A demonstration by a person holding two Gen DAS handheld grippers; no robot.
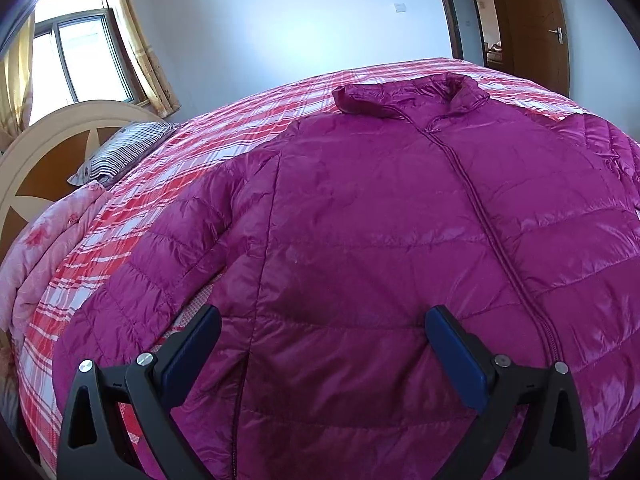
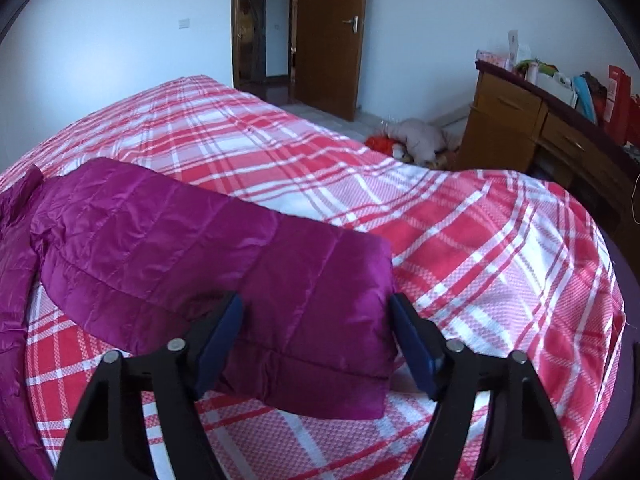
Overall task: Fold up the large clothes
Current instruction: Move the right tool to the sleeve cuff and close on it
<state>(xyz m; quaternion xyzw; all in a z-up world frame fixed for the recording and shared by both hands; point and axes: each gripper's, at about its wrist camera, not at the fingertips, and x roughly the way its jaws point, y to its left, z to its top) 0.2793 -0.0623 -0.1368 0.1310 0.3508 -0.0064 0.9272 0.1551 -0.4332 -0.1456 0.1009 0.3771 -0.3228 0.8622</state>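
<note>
My left gripper point(image 1: 322, 330) has its jaws spread wide, hanging over the lower front of the magenta puffer jacket point(image 1: 380, 240) and holding nothing; the blue pads point(image 1: 190, 354) stand well apart, one over the side seam by the sleeve, the other just short of the zipper point(image 1: 486, 232). My right gripper point(image 2: 316, 328) also has its jaws wide apart, and the cuff end of the jacket's sleeve point(image 2: 312, 312) lies between the pads, though I cannot tell whether either pad touches the fabric. The jacket lies flat, front up and zipped, on the bed point(image 1: 256, 120), its collar point(image 1: 412, 94) pointing away from me toward the far edge. In the left view one sleeve runs down along the body toward the near left; in the right view the other sleeve stretches out sideways from the body across the red, pink and white plaid bedcover point(image 2: 460, 240). Farther out on the left side, a striped pillow point(image 1: 120, 152) rests near the cream and brown headboard point(image 1: 48, 160), with a pink floral quilt point(image 1: 44, 248) bunched along that edge of the bed. Behind them is a window point(image 1: 76, 60) with yellowish curtains. Across the room a brown wooden door point(image 2: 332, 36) carrying a red paper ornament stands open. On the right a wooden table point(image 2: 532, 120) carries boxes and bags, and a pale soft toy point(image 2: 420, 136) lies on the floor beside it.
</note>
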